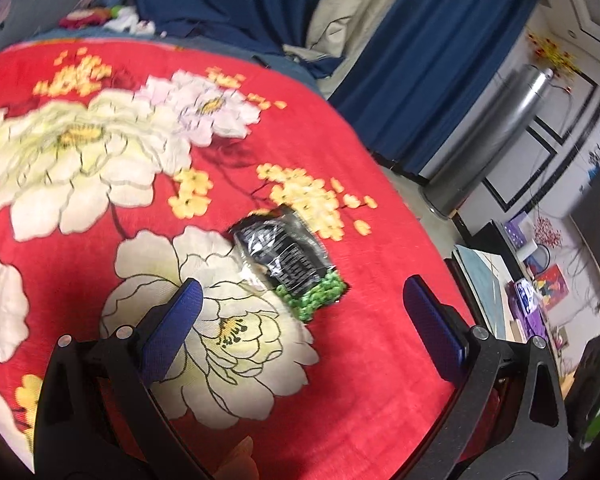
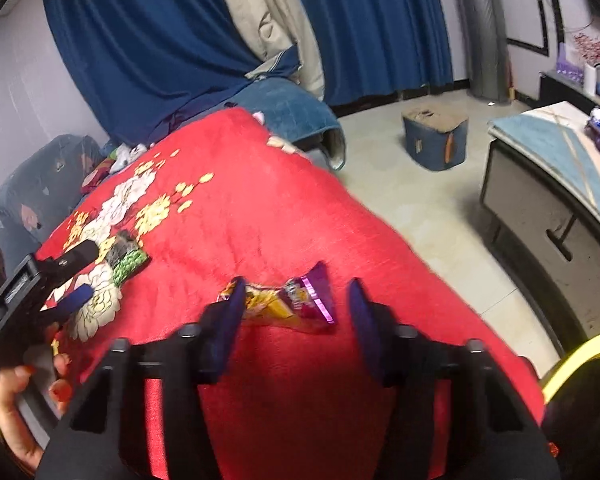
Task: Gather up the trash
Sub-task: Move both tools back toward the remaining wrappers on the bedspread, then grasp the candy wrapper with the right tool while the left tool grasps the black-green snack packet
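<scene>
Two hand-held grippers over snack wrappers on a red floral blanket.
The left hand-held gripper (image 1: 302, 300) stands wide apart before a black-and-green wrapper (image 1: 290, 258). The right hand-held gripper (image 2: 296, 300) is unclosed, its blue pads flanking a purple-and-yellow wrapper (image 2: 288, 306) without pressing it, on the blanket (image 2: 260, 208).

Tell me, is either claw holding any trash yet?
No. The left claw is open above the black and green packet. The right claw has the purple and yellow wrapper between its fingers, not yet pinched.
</scene>
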